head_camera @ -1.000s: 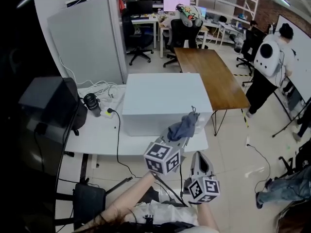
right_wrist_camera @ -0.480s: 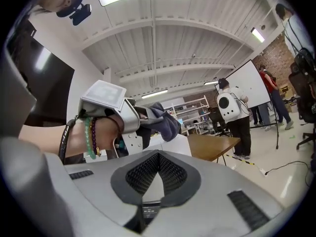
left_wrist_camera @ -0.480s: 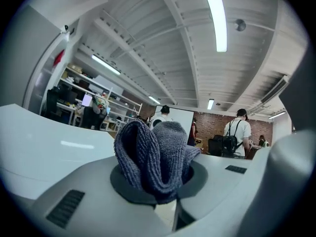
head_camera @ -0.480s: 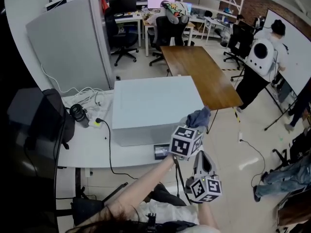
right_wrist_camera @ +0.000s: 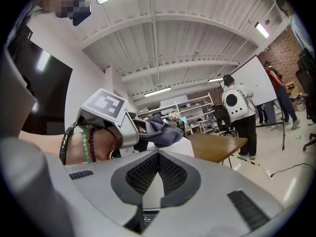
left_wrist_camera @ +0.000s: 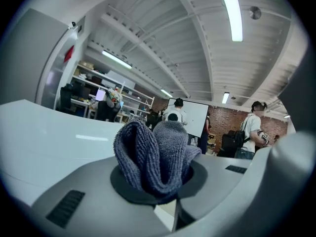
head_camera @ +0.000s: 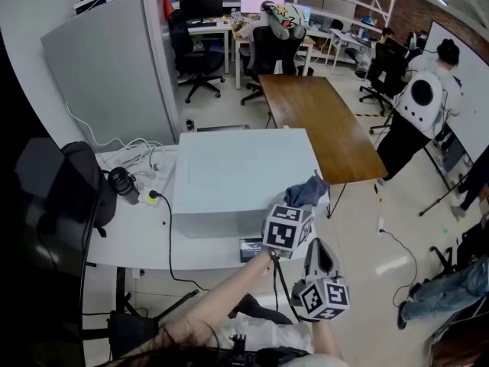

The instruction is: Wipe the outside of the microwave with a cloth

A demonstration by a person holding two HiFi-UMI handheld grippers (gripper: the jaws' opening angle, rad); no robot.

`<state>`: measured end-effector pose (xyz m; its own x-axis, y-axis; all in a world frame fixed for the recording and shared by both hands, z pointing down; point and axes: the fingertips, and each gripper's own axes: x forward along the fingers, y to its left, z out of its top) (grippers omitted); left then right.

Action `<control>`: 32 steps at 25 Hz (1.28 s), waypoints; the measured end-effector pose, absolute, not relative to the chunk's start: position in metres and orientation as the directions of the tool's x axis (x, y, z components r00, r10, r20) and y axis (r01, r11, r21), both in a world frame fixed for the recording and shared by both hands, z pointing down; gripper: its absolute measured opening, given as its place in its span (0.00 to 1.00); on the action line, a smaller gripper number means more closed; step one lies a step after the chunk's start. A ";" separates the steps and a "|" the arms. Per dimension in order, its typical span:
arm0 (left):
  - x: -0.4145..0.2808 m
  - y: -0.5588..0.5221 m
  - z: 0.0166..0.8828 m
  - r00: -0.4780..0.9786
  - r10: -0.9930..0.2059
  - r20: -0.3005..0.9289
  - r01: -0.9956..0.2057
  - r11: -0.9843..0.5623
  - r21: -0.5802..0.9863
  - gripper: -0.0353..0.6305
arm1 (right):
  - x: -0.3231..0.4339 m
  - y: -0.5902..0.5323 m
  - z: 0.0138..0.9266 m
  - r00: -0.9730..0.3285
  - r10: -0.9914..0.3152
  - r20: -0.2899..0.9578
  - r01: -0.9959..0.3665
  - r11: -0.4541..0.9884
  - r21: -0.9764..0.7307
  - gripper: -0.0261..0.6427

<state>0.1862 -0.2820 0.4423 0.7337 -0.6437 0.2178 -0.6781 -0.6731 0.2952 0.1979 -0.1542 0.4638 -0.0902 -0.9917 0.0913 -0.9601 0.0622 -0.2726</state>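
**Head view:** The white microwave (head_camera: 241, 170) stands on a white table (head_camera: 137, 239). The left gripper (head_camera: 298, 209) reaches to the microwave's front right top corner, with the grey-blue cloth (head_camera: 309, 191) bunched at its tip on that corner. The right gripper (head_camera: 319, 270) hangs lower, near the person's body and clear of the table. Left of the microwave lie a black bag (head_camera: 80, 193), a dark cylinder (head_camera: 122, 183) and a tangle of white cables (head_camera: 141, 153). A grey partition (head_camera: 107, 63) rises behind them. A wooden table (head_camera: 321, 125) runs off behind the microwave, and a person with a white backpack (head_camera: 422, 98) stands beyond it.

**Left gripper view:** The left gripper (left_wrist_camera: 170, 209) has its jaws pinching the cloth (left_wrist_camera: 155, 159), whose folds stick up and block the middle of the view. The microwave's pale top (left_wrist_camera: 44, 132) stretches away at left.

**Right gripper view:** The right gripper (right_wrist_camera: 158, 174) has its jaws pressed together with nothing between them. Ahead, the left gripper (right_wrist_camera: 140, 128) holds the cloth (right_wrist_camera: 165, 132) over the microwave (right_wrist_camera: 180, 147). The wooden table (right_wrist_camera: 217, 144) lies to the right.
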 end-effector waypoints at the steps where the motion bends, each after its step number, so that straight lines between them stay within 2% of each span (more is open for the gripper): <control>1: 0.181 -0.280 0.439 0.732 -0.644 0.223 -0.680 -0.674 0.287 0.14 | 0.196 -0.157 0.463 -0.098 -0.991 0.091 -0.958 0.069 -0.277 0.07; 7: 0.100 -0.283 0.445 0.627 -0.743 0.236 -0.777 -0.572 0.264 0.14 | 0.173 -0.174 0.467 -0.179 -0.980 0.092 -0.945 0.145 -0.293 0.07; 11: 0.012 -0.282 0.458 0.486 -0.840 0.242 -0.861 -0.413 0.296 0.14 | 0.154 -0.180 0.468 -0.238 -0.967 0.096 -0.934 0.201 -0.296 0.07; 15: -0.077 -0.271 0.463 0.342 -0.911 0.232 -0.891 -0.237 0.386 0.14 | 0.138 -0.186 0.470 -0.287 -0.953 0.099 -0.922 0.247 -0.300 0.07; 22: -0.180 -0.251 0.466 0.111 -0.965 0.236 -0.922 -0.012 0.387 0.14 | 0.116 -0.189 0.475 -0.346 -0.933 0.100 -0.903 0.301 -0.308 0.07; 26: -0.180 -0.248 0.448 0.108 -0.975 0.195 -0.928 -0.028 0.371 0.14 | 0.118 -0.188 0.473 -0.340 -0.936 0.093 -0.903 0.297 -0.311 0.07; 29: -0.134 -0.259 0.402 0.202 -0.975 0.093 -0.928 -0.160 0.337 0.14 | 0.130 -0.190 0.474 -0.308 -0.946 0.095 -0.912 0.266 -0.313 0.07; 32: -0.059 -0.282 0.362 0.352 -0.936 0.008 -0.900 -0.336 0.279 0.14 | 0.147 -0.190 0.475 -0.268 -0.959 0.092 -0.921 0.226 -0.318 0.07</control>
<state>-0.0593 -0.2819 0.3616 0.3521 -0.9359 0.0076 -0.8996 -0.3362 0.2786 0.1471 -0.1904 0.4749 -0.2677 -0.9591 0.0921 -0.9207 0.2265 -0.3178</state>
